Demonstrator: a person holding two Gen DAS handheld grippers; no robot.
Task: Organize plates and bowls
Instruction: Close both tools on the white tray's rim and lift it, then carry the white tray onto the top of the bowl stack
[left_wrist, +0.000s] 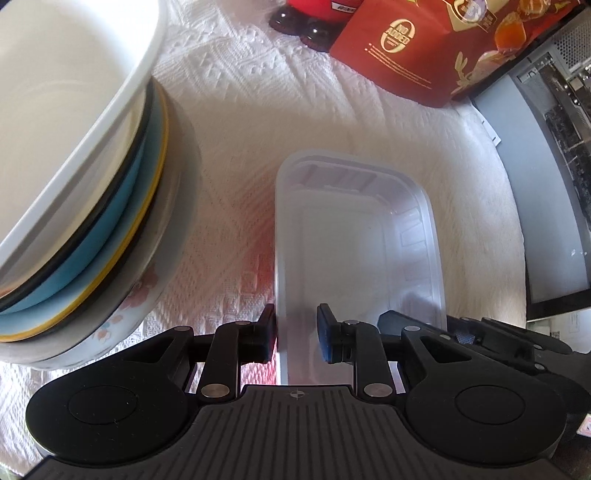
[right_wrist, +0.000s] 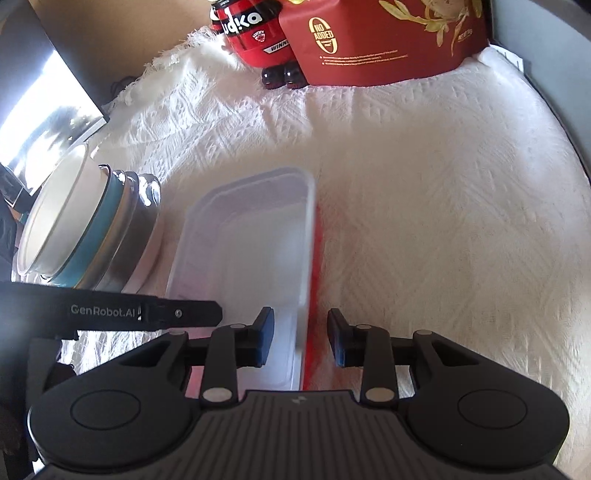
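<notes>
A clear rectangular plastic container (left_wrist: 351, 240) (right_wrist: 251, 240) lies on the white cloth, its edges blurred and a red tint along one long side. My left gripper (left_wrist: 295, 332) straddles its left wall; the outer pad is at the rim, the inner pad stands off, so the jaws are open. My right gripper (right_wrist: 301, 336) straddles the opposite wall with a gap on both sides, open. To the left stands a stack of bowls and plates (left_wrist: 74, 184) (right_wrist: 74, 229) with a white bowl on top. The left gripper's body (right_wrist: 110, 312) shows in the right wrist view.
A red printed box (left_wrist: 424, 48) (right_wrist: 369, 40) and a red bottle-shaped figure (right_wrist: 255, 33) stand at the back of the white woven cloth (right_wrist: 443, 203). A dark screen (left_wrist: 554, 184) borders the cloth on the right, and a dark panel (right_wrist: 48, 110) on the left.
</notes>
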